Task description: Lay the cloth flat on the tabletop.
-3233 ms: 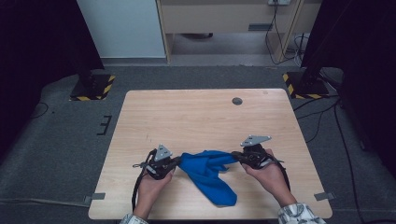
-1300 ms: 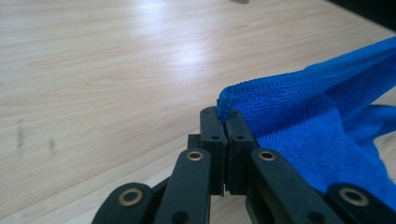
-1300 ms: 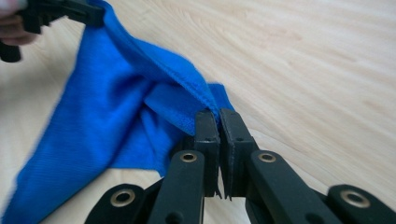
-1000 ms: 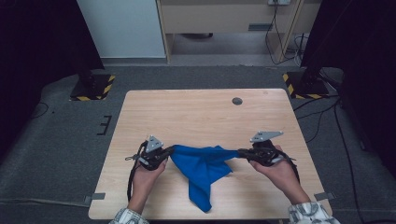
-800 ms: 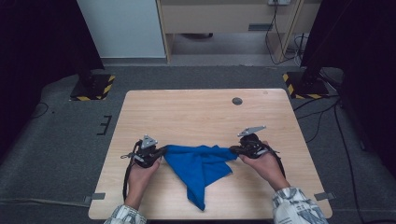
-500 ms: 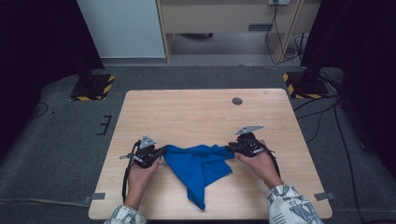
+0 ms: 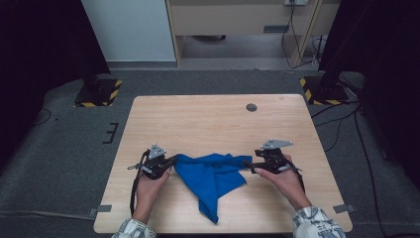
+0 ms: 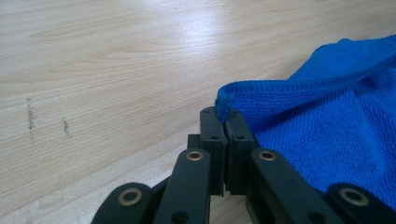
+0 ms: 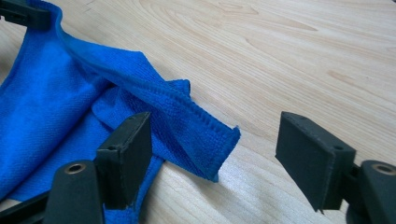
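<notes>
Plain blue cloth (image 7: 213, 176), no readable writing.

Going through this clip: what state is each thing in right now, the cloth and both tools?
Blue cloth: crumpled, lying on the table, one corner pinched.
Left tool: shut on the cloth's corner.
Right tool: open, jaws have just been opening; the cloth's other corner lies loose between them.

Soft overhead light falls evenly on the pale wooden table (image 7: 223, 119), with the room around it sinking into near black. A whitish glare patch sits on the wood beyond the crumpled blue microfibre cloth (image 8: 327, 121) in the left gripper view. Shadows are faint; the high view is slightly soft.
</notes>
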Demonstrator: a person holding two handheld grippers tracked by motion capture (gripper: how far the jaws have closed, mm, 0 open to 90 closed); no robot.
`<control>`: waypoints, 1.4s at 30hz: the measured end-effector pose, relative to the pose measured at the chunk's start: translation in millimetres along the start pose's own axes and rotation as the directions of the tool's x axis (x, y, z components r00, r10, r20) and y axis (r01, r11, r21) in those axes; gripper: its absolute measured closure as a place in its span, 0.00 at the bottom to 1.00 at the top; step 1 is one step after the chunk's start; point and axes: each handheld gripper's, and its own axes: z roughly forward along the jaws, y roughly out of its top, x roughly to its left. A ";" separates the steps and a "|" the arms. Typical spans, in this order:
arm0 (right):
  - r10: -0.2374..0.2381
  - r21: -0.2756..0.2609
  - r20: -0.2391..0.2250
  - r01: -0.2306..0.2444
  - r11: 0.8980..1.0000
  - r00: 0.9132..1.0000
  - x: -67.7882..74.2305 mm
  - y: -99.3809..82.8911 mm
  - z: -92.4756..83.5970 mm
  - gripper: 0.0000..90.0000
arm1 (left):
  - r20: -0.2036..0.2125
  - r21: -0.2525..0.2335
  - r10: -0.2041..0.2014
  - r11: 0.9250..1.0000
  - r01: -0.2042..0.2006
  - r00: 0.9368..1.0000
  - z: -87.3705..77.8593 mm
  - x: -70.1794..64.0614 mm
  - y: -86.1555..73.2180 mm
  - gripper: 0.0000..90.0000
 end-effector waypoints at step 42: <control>-0.020 -0.068 0.031 0.022 0.997 0.999 -24.9 41.7 -51.0 0.96 | 0.062 -0.085 0.005 0.996 0.001 0.998 10.8 -19.5 65.8 0.98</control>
